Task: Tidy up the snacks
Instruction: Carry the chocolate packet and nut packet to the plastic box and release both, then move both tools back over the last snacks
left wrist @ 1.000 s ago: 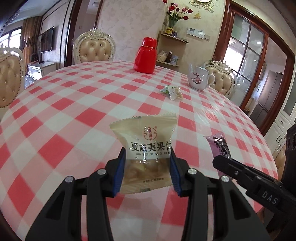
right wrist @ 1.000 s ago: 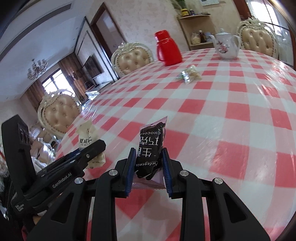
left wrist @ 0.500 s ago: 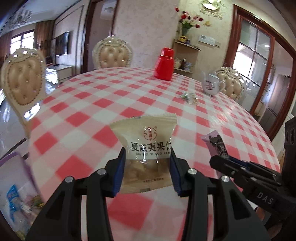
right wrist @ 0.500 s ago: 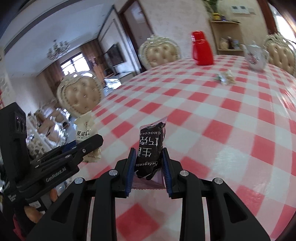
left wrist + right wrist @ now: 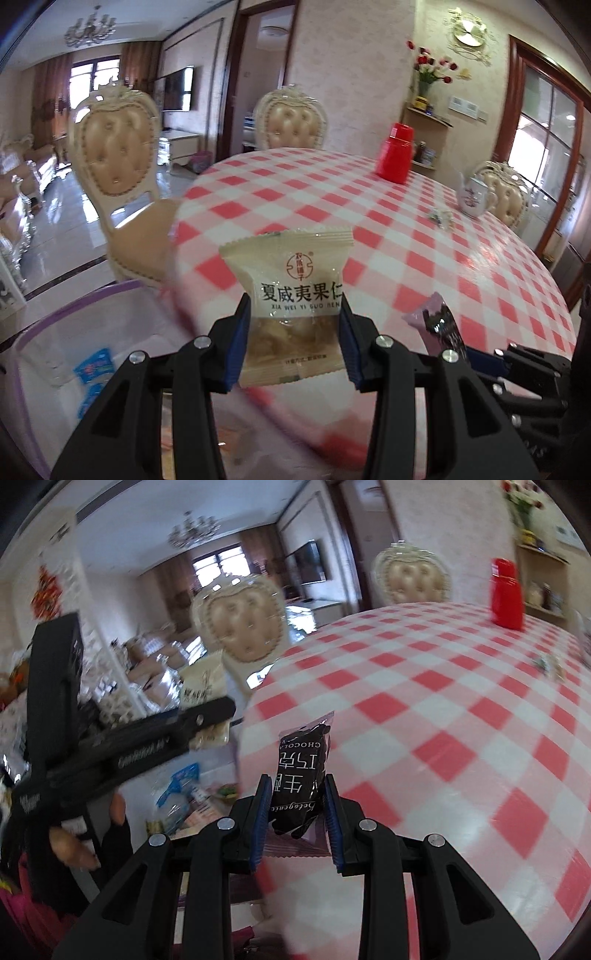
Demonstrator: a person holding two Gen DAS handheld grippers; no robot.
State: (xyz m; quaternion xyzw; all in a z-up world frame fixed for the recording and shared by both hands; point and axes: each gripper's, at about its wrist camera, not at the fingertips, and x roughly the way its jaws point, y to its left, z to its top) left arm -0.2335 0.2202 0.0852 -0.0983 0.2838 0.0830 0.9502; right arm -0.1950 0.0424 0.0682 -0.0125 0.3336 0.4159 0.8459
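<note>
Both grippers have swung left off the worktop's edge since a second ago, each still carrying its packet.

Left wrist view: the left gripper (image 5: 293,338) has its jaws clamped on the cream nut packet (image 5: 290,302), held upright above the checked worktop (image 5: 424,236) edge; a purple-rimmed bag (image 5: 74,332) with a blue packet (image 5: 92,369) inside now sits below left. A red flask (image 5: 396,153), teapot (image 5: 472,199) and one small snack (image 5: 441,218) remain far off on the worktop. Right wrist view: the right gripper (image 5: 295,821) has its jaws clamped on the black chocolate packet (image 5: 301,779) (print upside down), beside the left gripper, over the bag's contents.
</note>
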